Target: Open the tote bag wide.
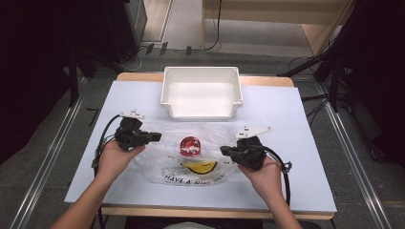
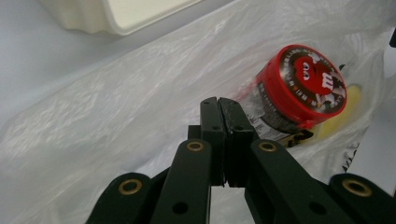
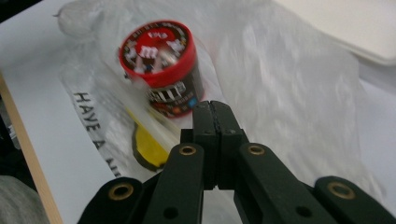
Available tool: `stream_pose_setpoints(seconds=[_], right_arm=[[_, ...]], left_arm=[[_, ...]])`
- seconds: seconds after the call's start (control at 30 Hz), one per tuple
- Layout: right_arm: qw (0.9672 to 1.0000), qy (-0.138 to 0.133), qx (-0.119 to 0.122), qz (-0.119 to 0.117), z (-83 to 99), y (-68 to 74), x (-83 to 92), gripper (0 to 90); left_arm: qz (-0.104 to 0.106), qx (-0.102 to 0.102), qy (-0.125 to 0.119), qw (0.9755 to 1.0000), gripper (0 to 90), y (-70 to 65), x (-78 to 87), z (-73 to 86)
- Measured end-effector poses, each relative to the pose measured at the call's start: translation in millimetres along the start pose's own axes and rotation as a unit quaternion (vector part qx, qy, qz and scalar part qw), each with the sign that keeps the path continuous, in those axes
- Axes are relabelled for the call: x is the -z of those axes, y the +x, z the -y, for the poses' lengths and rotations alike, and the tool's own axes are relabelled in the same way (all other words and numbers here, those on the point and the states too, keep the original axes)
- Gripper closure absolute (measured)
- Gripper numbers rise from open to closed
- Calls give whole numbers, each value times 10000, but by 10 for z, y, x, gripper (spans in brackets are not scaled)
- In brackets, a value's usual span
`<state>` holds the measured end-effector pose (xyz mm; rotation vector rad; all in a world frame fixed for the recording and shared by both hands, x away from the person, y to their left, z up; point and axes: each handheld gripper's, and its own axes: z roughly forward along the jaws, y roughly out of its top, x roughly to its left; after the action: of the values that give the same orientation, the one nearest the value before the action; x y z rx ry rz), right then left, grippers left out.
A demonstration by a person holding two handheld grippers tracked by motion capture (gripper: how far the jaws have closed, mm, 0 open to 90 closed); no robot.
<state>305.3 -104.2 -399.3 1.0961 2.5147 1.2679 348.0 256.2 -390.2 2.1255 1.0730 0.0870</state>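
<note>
From up top the candy tub (image 1: 191,145) sits on the plastic bag (image 1: 157,162) between my left tongs (image 1: 157,137) and right tongs (image 1: 223,151), both pressed together empty, and each gripper view shows it just past the tips.

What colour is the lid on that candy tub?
Red, with a printed cartoon candy character; the lid shows best in the left gripper view.

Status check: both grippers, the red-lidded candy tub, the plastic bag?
Left gripper and right gripper shut, empty, flanking the bag. Red-lidded candy tub upright on the thin clear plastic bag. White plastic bin behind; nothing in the way.
</note>
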Motion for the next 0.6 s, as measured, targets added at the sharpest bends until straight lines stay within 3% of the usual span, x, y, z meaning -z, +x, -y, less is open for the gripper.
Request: stream_pose_setpoints(seconds=[0.13, 0.33, 0.43, 0.6], right_arm=[[9996, -164, 237, -11, -242, 36, -79, 900], [9990, -377, 223, -51, -460, -89, -233, 900], [9991, -368, 232, 18, -515, -168, -348, 900], [9998, -120, 148, 34, -480, -289, -564, 900]], left_arm=[[55, -58, -22, 10000, 900, -77, -72, -55], [48, -123, 34, 9999, 899, -126, -180, -50], [29, -87, 24, 10000, 898, -116, -214, -13], [18, -73, 113, 9999, 898, -113, -282, 55]])
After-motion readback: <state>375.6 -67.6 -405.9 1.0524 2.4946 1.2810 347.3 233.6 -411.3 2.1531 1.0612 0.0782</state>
